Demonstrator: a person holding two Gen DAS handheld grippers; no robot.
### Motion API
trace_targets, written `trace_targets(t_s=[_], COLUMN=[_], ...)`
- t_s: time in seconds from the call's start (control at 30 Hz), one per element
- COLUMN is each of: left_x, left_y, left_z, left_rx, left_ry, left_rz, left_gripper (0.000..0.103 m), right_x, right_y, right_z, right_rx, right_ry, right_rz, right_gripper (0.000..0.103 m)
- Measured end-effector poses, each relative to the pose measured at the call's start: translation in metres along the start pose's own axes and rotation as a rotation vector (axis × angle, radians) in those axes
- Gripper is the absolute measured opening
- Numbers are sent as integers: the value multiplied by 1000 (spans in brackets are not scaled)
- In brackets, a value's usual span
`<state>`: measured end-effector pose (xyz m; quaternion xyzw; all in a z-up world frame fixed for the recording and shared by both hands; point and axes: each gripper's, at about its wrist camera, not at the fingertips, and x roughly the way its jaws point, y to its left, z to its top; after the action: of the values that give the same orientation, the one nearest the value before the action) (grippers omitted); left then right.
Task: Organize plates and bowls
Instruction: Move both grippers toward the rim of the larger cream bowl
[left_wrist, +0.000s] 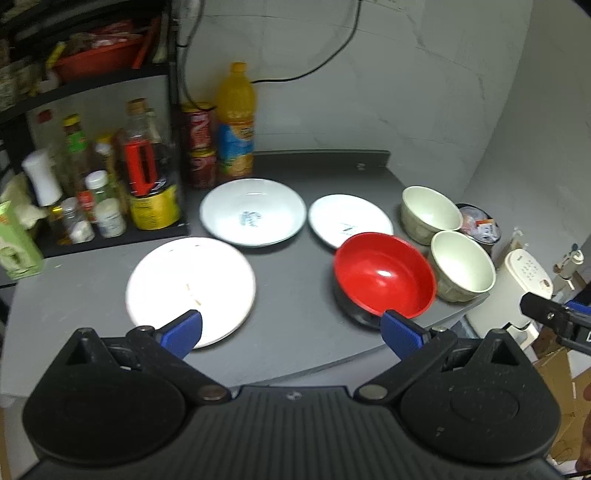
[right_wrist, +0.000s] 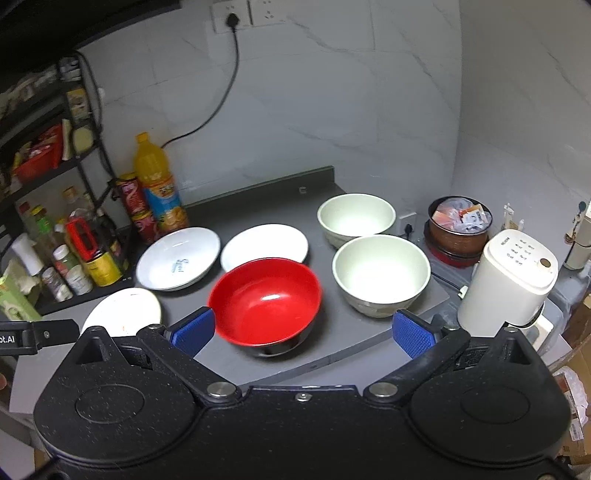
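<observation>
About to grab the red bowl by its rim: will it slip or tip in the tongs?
The red bowl looks glossy, with a bright glare spot inside, so it may slip. Its wall is thin and it seems plastic, so probably light and stiff. It sits on a narrow dark foot, so a sideways push may tip it.

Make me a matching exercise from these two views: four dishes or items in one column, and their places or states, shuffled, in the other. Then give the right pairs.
Column one:
1. red bowl
2. juice bottle
3. printed plate
4. left claw

Column two:
A. open, holding nothing
B. at the back by the cans, against the wall
C. nearest the front edge, in front of a plain white plate
D. beside the rack, blue lettering in its middle

Pairs: 1-C, 2-B, 3-D, 4-A
</observation>
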<state>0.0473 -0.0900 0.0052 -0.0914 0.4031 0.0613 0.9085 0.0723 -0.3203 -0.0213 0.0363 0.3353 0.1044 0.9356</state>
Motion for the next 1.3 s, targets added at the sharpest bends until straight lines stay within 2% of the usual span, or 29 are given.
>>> trace_targets(t_s=[0.43,0.7,0.9,1.0,1.3], left_x=[76,121,146,157,193], left_y=[-40,-66,-86,-99,-129], left_z=[48,71,85,90,102], left_rx=[57,126,190,230,246], left_ry=[58,91,117,129,175], left_rz=[-98,-174,-216,-225,-249], left_gripper=[101,100,100,100,96], right_x=[55,89,110,119,146], right_y=[-33,-53,-68,-75,-94], right_z=[17,23,25,26,30], right_rx=[88,161,222,246,266], right_ry=[36,73,96,113,152], right_rz=[-69,-132,-179,-192,-202], right_gripper=[102,95,94,93,90])
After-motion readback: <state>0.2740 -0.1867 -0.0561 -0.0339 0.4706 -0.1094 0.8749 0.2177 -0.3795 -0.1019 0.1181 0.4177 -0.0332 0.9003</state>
